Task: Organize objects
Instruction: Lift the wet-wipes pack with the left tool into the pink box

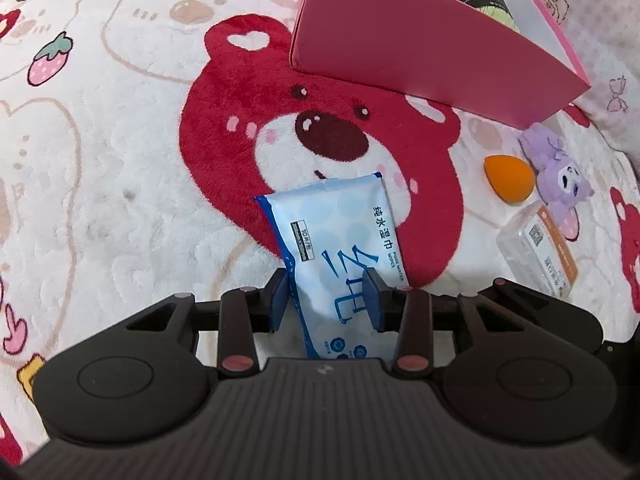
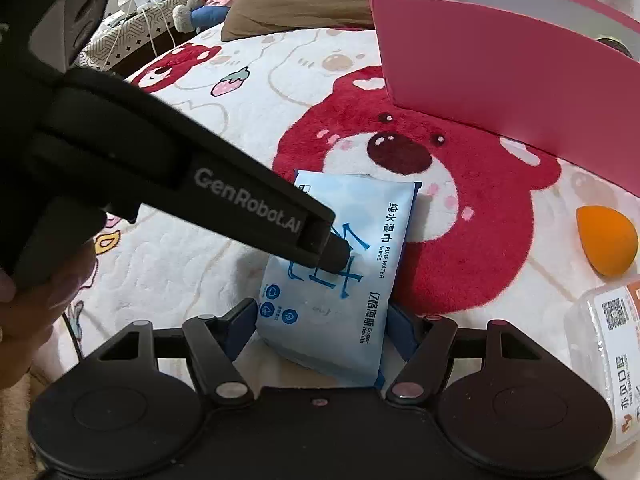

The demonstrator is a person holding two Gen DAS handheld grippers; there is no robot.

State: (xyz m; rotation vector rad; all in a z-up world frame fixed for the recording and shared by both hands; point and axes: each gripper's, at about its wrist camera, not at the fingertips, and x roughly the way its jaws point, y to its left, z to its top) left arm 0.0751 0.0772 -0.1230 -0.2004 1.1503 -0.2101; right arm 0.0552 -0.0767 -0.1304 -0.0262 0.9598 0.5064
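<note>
Each tool was matte black: a ribbed plate at the rear, two round housings flanking it, and hinged links with dull red pivot caps leading to dark blue fingers (image 1: pixel 280 300). The left tool (image 1: pixel 328 300) bore grey "GenRobot.AI" lettering along its side; the right tool (image 2: pixel 320 328) matched it.

A fluffy fleece blanket (image 1: pixel 120 140), soft and matt, covers the surface, printed with a red bear. On it lies a pack of wet wipes (image 1: pixel 340 240) in smooth, slightly glossy blue-and-white plastic film. The pink box (image 1: pixel 400 48) looks like matt card with a pale grey lining. An orange sponge (image 1: pixel 508 178) has a matt, smooth skin. A purple plush toy (image 1: pixel 556 172) is furry cloth. The clear case (image 1: pixel 536 248) is shiny hard plastic with a paper label. Both grippers are matt black plastic, partly ribbed.
</note>
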